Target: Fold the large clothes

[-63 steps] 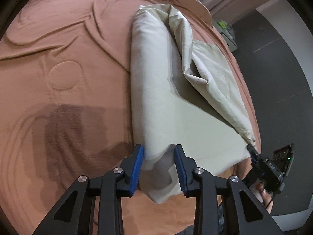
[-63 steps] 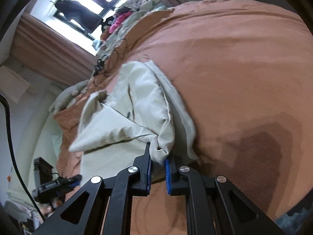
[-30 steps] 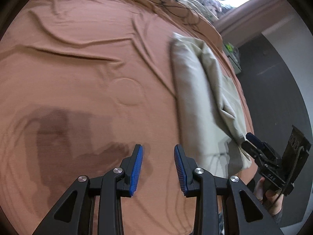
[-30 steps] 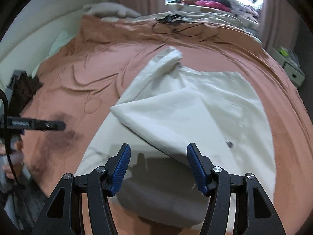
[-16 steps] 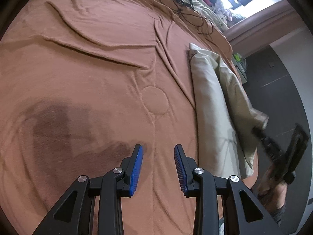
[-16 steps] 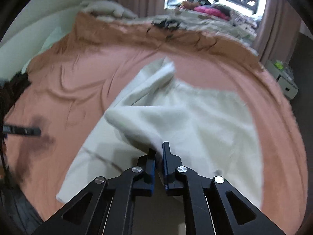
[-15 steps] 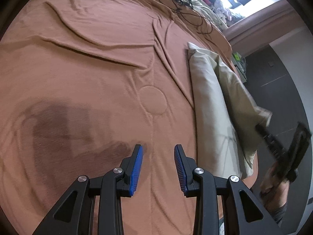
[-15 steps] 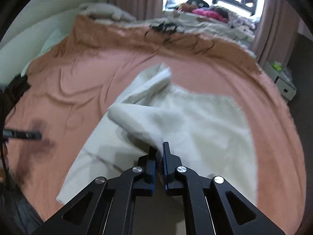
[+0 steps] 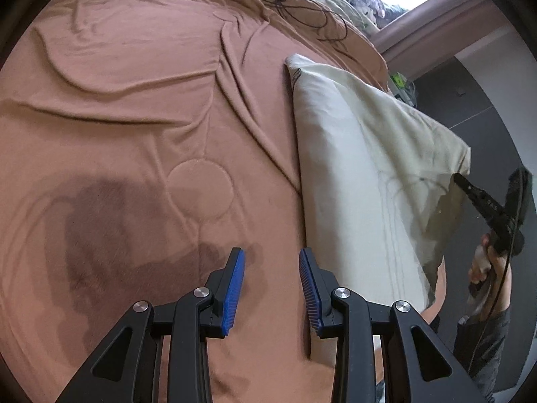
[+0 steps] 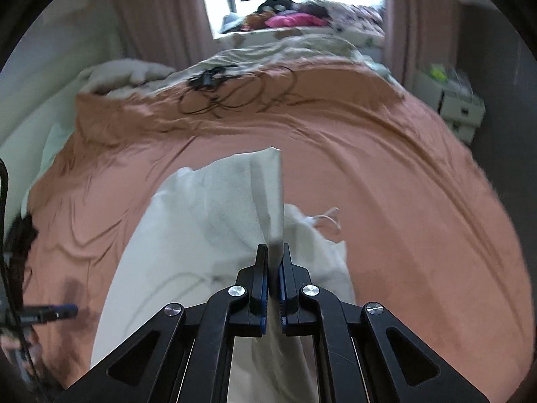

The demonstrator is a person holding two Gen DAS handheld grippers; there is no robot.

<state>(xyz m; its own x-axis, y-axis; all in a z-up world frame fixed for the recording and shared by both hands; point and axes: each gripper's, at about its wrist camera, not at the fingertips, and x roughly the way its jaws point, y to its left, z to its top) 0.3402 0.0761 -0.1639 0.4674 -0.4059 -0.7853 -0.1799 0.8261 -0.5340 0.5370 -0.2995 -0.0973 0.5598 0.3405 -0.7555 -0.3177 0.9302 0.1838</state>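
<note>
One fold half-made: the right gripper pinches a corner of the cream garment and holds it up off the bed.
The garment lies on the brown bedspread, toward 3 o'clock in the left wrist view, with its lower layer flat and its upper layer raised like a tent from the pinched corner. The left gripper hangs spread and empty over bare bedspread at 6 o'clock, just beside the garment's near edge but not touching it. By my reading the cloth is narrowed lengthwise already; the lifted flap is not yet laid down, and at least one crosswise fold and some smoothing look left. Black cables lie at 12 o'clock, well apart.
</note>
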